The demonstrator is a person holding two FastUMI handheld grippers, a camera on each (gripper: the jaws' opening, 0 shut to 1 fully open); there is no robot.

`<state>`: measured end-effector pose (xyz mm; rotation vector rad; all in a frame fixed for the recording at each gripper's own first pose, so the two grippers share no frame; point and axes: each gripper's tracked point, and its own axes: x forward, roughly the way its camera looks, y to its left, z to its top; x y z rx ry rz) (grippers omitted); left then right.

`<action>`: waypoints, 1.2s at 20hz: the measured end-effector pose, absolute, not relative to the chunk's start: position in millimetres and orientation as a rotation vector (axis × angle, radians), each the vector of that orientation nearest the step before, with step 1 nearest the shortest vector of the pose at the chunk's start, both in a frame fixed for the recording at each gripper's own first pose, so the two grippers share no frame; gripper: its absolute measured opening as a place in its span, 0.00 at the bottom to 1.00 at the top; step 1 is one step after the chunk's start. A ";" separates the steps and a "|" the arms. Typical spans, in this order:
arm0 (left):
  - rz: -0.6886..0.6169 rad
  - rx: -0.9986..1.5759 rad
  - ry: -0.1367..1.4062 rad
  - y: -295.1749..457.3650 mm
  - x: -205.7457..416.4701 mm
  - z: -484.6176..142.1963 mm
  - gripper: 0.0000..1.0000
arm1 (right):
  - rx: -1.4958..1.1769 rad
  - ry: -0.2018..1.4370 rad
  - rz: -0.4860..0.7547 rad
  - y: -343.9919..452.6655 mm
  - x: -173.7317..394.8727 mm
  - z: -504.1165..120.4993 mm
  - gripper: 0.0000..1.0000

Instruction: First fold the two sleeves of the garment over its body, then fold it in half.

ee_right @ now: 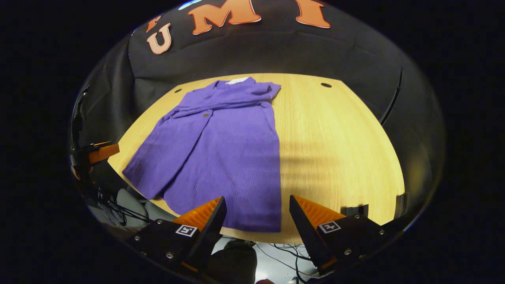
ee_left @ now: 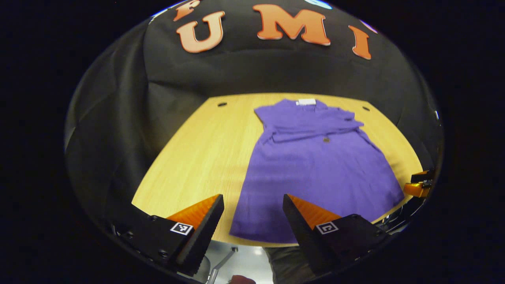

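Spread fingers (ee_left: 219,205) hover just short of the garment's (ee_left: 315,173) hem.

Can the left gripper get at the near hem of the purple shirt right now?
Probably yes. The left gripper is open above the shirt's near hem at the table edge, with nothing lying between them.
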<state>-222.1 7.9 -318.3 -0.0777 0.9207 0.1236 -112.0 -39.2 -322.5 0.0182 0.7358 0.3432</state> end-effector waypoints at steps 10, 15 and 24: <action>0.052 -0.155 1.286 0.3 -259.6 -376.2 0.98 | 0.001 0.880 0.316 -36.3 -112.8 -351.4 0.95; 0.042 -0.169 1.336 2.0 -263.2 -383.2 0.96 | -0.014 0.921 0.281 -38.2 -112.5 -353.5 0.96; -0.024 -0.223 1.502 -16.0 -265.1 -386.0 0.62 | -0.033 1.067 0.333 -36.8 -126.6 -362.9 0.76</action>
